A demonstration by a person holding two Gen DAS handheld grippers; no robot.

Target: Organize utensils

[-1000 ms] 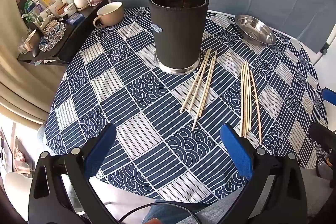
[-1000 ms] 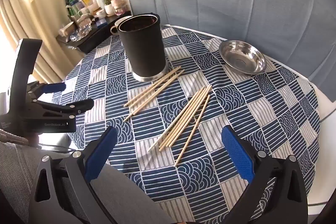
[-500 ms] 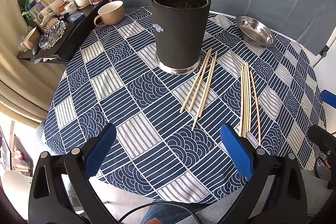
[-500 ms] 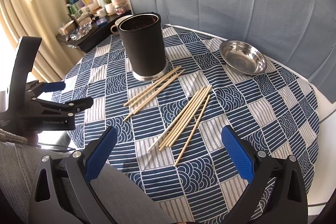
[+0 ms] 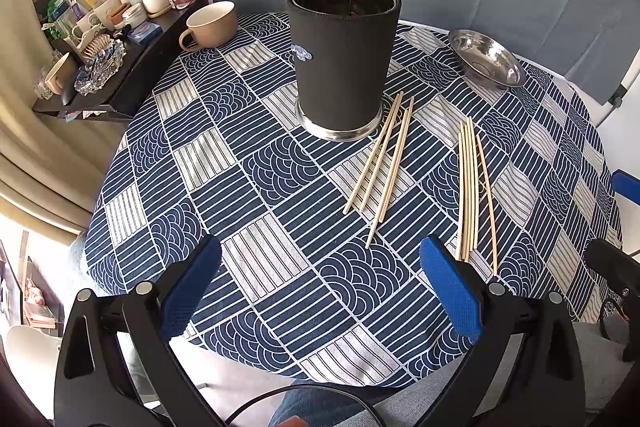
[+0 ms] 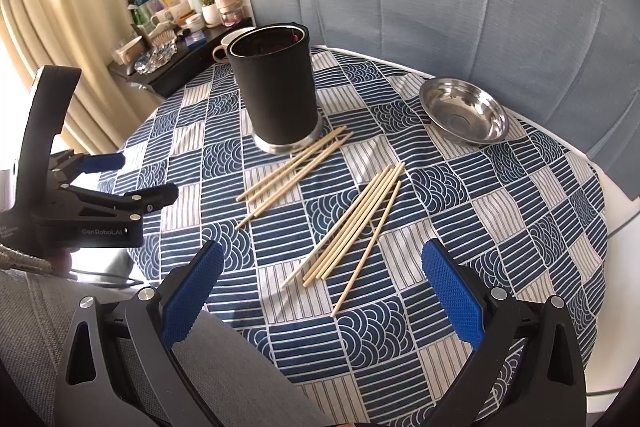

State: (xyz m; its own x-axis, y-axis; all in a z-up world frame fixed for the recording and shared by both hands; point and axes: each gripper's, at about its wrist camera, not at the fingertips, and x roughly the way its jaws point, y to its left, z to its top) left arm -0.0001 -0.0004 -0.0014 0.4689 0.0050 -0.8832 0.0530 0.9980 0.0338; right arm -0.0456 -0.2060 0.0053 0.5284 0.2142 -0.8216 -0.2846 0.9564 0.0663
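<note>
Fingers of the left gripper (image 5: 320, 287) and right gripper (image 6: 320, 291) are spread wide, grasping nothing. Two chopstick bundles (image 6: 296, 171) (image 6: 352, 227) lie beside the black holder (image 6: 276, 87).

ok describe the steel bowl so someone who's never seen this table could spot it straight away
Start at the tall black holder standing on the blue patterned tablecloth. Look to its right, toward the table's far edge by the grey-blue backdrop: the steel bowl sits there alone, empty. It is the only shiny, shallow metal dish; the cup on the holder's other side is beige, with a handle.
</note>
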